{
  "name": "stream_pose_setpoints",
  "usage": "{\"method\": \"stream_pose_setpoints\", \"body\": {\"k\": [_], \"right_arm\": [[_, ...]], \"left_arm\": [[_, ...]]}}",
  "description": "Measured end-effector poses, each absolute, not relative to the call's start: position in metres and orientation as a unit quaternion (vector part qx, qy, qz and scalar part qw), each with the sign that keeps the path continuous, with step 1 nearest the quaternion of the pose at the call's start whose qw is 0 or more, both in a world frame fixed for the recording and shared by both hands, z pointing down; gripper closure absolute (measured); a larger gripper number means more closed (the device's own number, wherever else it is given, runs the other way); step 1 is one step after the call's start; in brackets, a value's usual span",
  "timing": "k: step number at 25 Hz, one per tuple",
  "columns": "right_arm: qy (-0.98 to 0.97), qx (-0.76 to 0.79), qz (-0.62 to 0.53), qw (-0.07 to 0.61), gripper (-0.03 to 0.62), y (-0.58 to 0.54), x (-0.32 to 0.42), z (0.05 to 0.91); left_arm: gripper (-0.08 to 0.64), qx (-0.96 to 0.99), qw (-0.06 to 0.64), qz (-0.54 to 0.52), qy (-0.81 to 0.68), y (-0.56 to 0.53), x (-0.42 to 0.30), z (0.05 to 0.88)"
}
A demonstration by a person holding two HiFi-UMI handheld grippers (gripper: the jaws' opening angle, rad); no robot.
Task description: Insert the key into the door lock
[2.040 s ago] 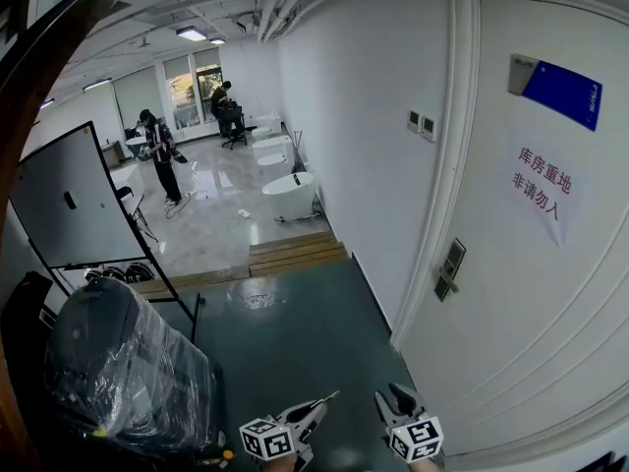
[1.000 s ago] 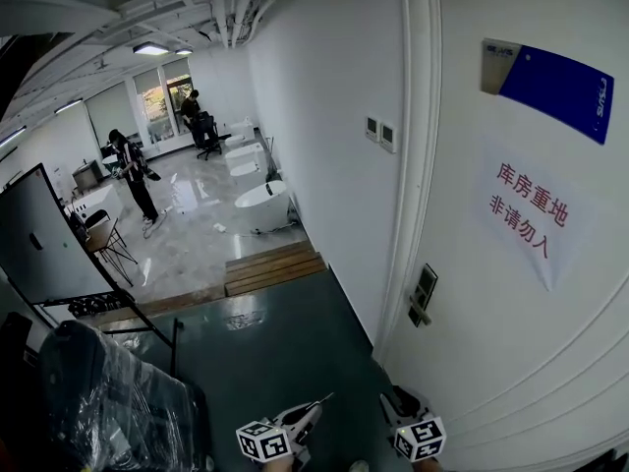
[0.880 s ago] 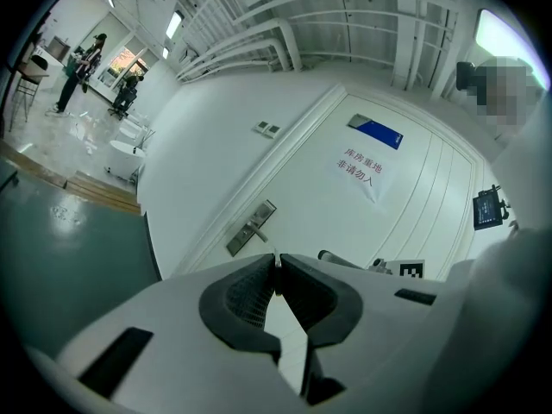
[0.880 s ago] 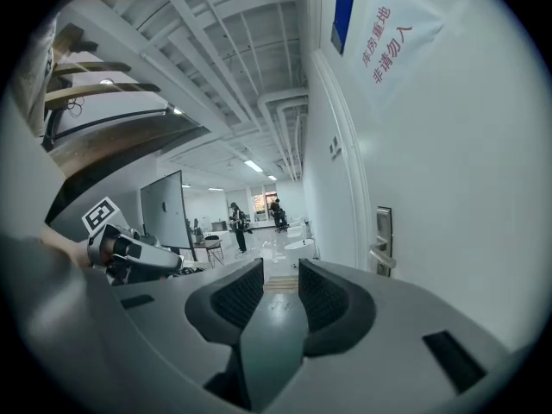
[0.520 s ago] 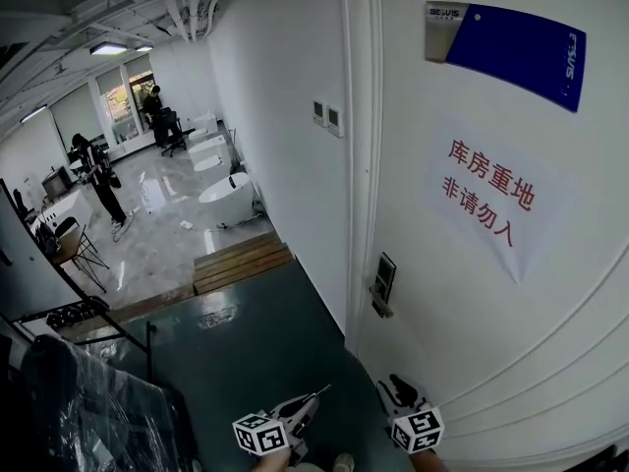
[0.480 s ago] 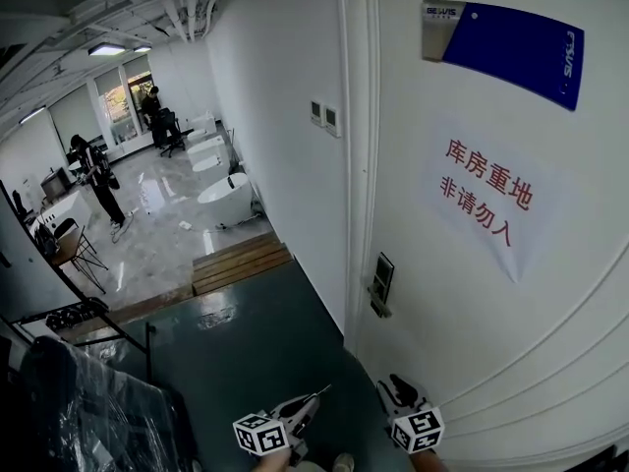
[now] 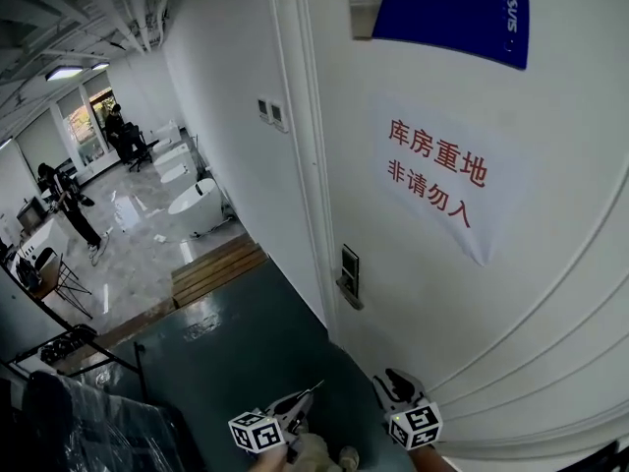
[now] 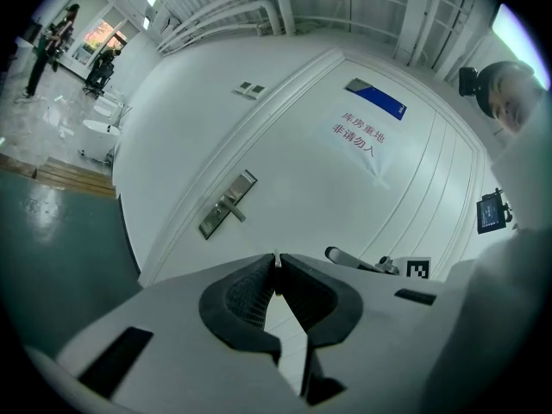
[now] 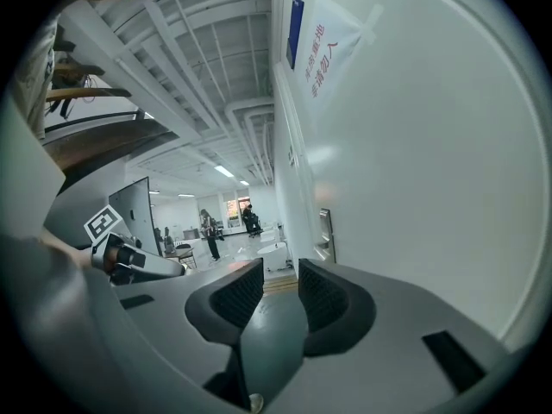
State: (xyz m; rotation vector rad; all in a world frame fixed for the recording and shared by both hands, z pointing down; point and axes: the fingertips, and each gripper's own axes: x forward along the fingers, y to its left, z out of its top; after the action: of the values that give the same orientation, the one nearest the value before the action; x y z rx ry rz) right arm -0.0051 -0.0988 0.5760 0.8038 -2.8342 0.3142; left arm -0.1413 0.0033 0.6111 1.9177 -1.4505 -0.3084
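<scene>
The key [image 7: 314, 390] sticks out as a thin sliver from the tip of the left hand-held gripper [image 8: 277, 266], whose jaws are pressed together on it. It is low in front of the person and well apart from the door lock [image 7: 348, 274]. The right hand-held gripper [image 9: 280, 271] has its jaws narrowly apart with nothing between them. To do this step well, I would raise the key towards the metal plate and slow down close to it. The keyhole cannot be made out from here, so it has to be found first, probably near the lever. The blade should then be lined up square to the plate before pushing. The grip is only a pinch at the jaw tips, so a skewed push could twist the key or make it slip. The door [image 7: 550, 293] is smooth and white, with a paper notice [image 7: 437, 175] in red characters and a blue sign [image 7: 447, 10] above it. The floor [image 7: 246, 352] is dark green. Beyond a wooden step [image 7: 211, 271], a bright tiled room holds white bathtubs and two people.
</scene>
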Motion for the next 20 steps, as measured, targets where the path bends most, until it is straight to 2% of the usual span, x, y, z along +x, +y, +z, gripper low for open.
{"method": "stream_pose_setpoints", "body": {"k": [7, 20], "right_arm": [[-0.943, 0.301, 0.114, 0.089, 0.469, -0.115, 0.003, 0.581], [-0.929, 0.336, 0.138, 0.07, 0.469, -0.144, -0.042, 0.569]], "left_arm": [[0.529, 0.76, 0.356, -0.109, -0.532, -0.024, -0.134, 0.609], [0.529, 0.776, 0.391, -0.081, -0.489, -0.072, -0.174, 0.625]]}}
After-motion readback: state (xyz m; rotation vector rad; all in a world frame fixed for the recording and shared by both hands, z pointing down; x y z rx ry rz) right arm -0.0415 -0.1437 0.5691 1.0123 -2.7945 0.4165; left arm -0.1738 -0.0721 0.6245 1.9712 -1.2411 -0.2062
